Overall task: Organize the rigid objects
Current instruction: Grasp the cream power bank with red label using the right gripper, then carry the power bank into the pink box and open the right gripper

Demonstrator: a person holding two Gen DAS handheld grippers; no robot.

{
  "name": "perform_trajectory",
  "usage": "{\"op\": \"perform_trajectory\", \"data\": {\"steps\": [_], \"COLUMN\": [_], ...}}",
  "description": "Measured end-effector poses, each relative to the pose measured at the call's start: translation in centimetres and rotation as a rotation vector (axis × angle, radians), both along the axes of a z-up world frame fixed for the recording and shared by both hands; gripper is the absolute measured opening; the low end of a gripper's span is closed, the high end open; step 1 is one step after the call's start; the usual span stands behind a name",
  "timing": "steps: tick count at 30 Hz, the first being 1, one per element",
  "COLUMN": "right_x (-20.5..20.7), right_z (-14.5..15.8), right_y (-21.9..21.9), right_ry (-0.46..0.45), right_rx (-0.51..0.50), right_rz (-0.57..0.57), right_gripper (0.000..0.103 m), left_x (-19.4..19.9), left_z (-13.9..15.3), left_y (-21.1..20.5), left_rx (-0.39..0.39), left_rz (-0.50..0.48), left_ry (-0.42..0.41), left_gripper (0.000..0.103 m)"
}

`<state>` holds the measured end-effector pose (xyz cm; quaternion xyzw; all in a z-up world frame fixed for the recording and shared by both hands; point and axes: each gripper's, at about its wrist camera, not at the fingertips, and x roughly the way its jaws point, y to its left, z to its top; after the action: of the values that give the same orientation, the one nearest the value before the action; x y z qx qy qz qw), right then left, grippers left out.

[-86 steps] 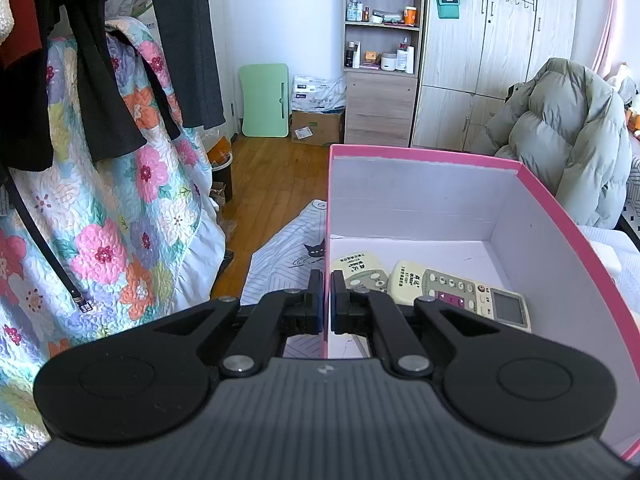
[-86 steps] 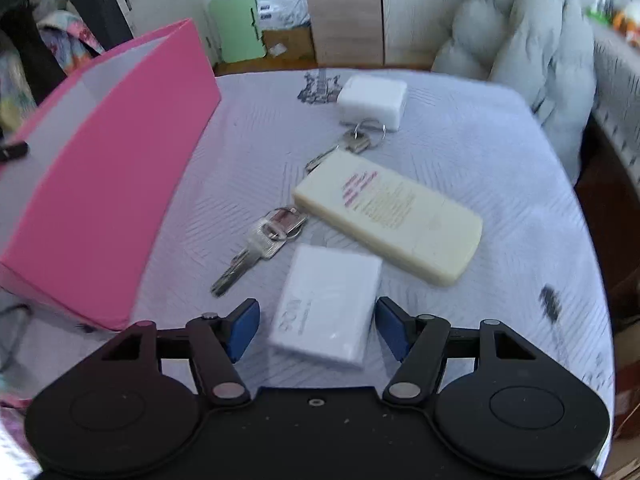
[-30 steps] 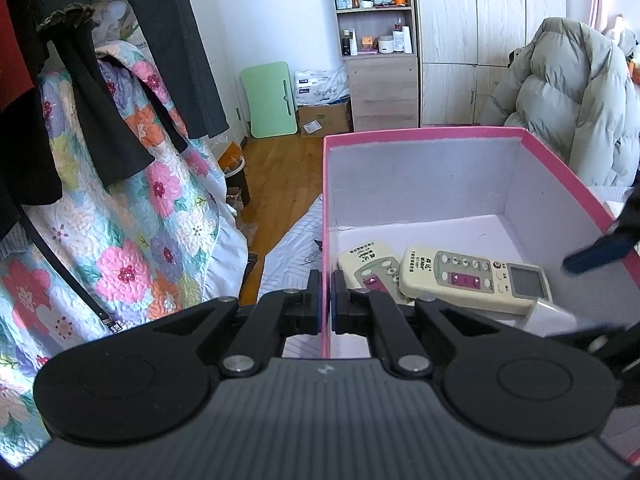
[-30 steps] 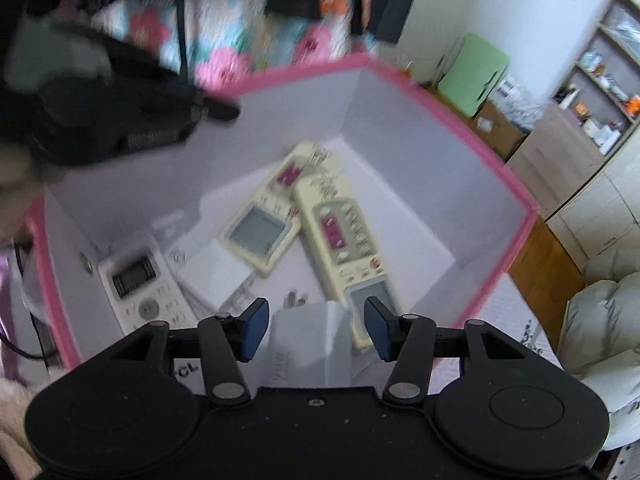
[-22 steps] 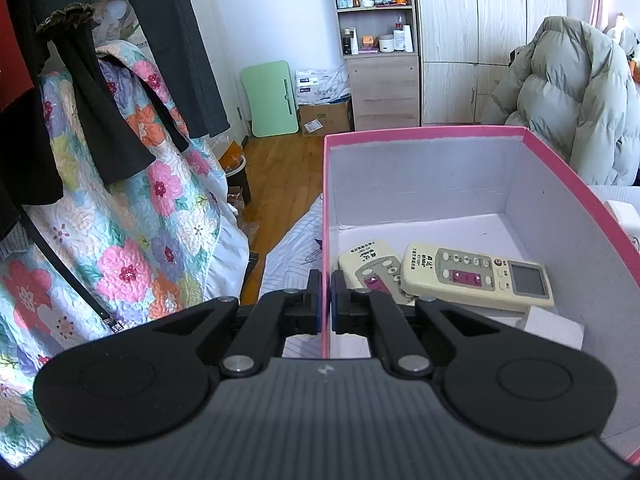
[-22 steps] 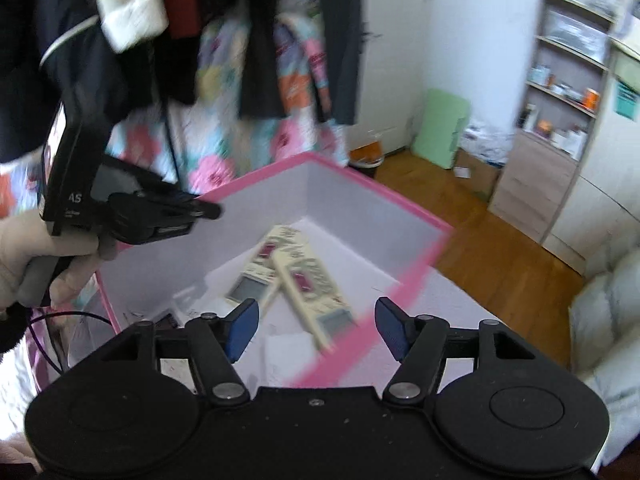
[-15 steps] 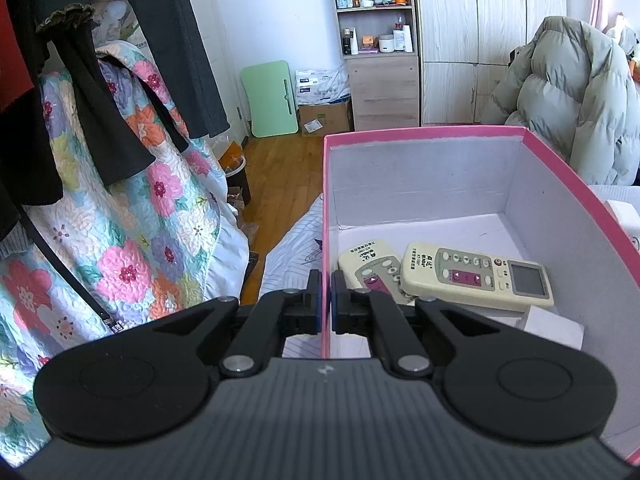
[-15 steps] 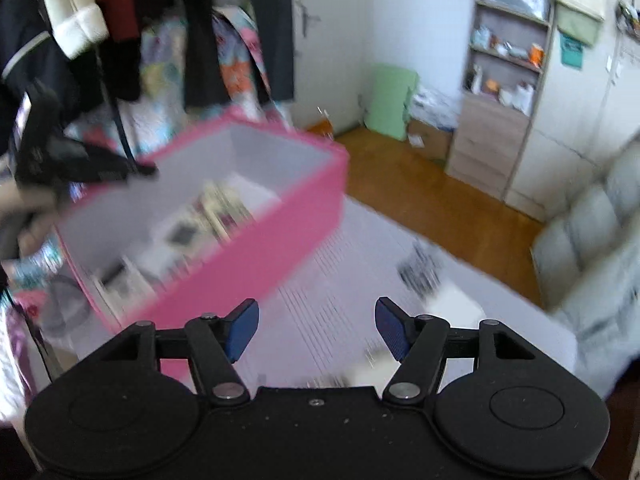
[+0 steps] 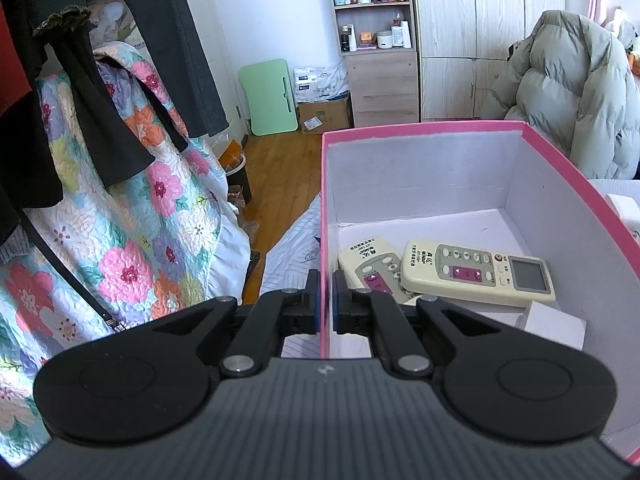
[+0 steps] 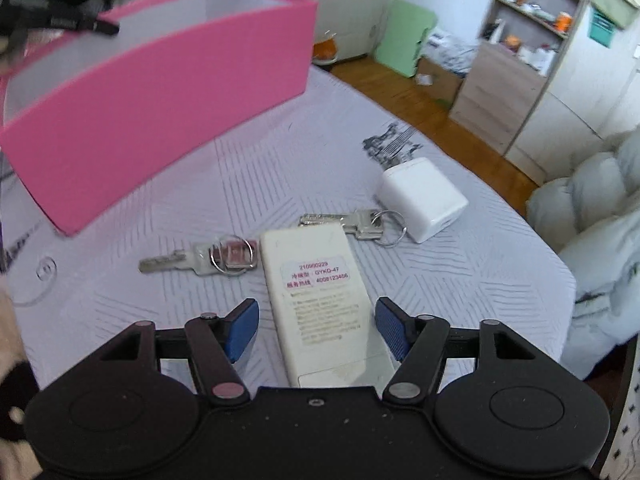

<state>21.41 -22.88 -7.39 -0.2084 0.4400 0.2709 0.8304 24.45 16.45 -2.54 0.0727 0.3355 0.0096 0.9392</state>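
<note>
My left gripper [image 9: 326, 300] is shut on the left wall of the pink box [image 9: 420, 130]. Inside lie two cream remotes [image 9: 476, 272] and a small white box [image 9: 554, 326]. In the right wrist view the pink box [image 10: 160, 100] stands at the far left of the bed. My right gripper [image 10: 316, 326] is open, its fingers on either side of a cream remote [image 10: 320, 304] that lies face down. Two keys [image 10: 200, 260], [image 10: 352, 222] and a white charger [image 10: 422, 198] lie just beyond it.
The grey patterned bedspread [image 10: 260, 168] carries everything. A grey puffer jacket [image 9: 568, 92] lies at the right. A floral quilt and dark clothes [image 9: 100, 140] hang at the left. Shelves and cabinets [image 9: 400, 40] stand at the back wall.
My right gripper let go of the small white box inside the pink box, swung right and came down over the face-down remote. My left gripper kept its hold on the box wall.
</note>
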Motion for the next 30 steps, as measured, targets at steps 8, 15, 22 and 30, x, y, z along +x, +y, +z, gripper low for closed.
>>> {"op": "perform_trajectory", "data": {"steps": [8, 15, 22, 30], "right_x": [2.2, 1.3, -2.4, -5.2], "right_z": [-0.5, -0.2, 3.2, 7.5], "right_y": [-0.2, 0.6, 0.3, 0.3], "right_ry": [0.064, -0.024, -0.18, -0.292], "right_rx": [0.103, 0.058, 0.136, 0.272], "right_rz": [-0.046, -0.143, -0.278, -0.304], "right_gripper": [0.072, 0.063, 0.062, 0.061], "left_x": [0.1, 0.1, 0.0, 0.0], "left_z": [0.0, 0.0, 0.0, 0.0], "left_y": [-0.1, -0.1, -0.2, 0.0], "left_rx": [0.001, -0.005, -0.008, -0.012], "left_rz": [0.0, 0.0, -0.002, 0.002], "left_ry": [0.001, -0.001, -0.001, -0.002], "left_gripper": [0.004, 0.004, 0.004, 0.004]}}
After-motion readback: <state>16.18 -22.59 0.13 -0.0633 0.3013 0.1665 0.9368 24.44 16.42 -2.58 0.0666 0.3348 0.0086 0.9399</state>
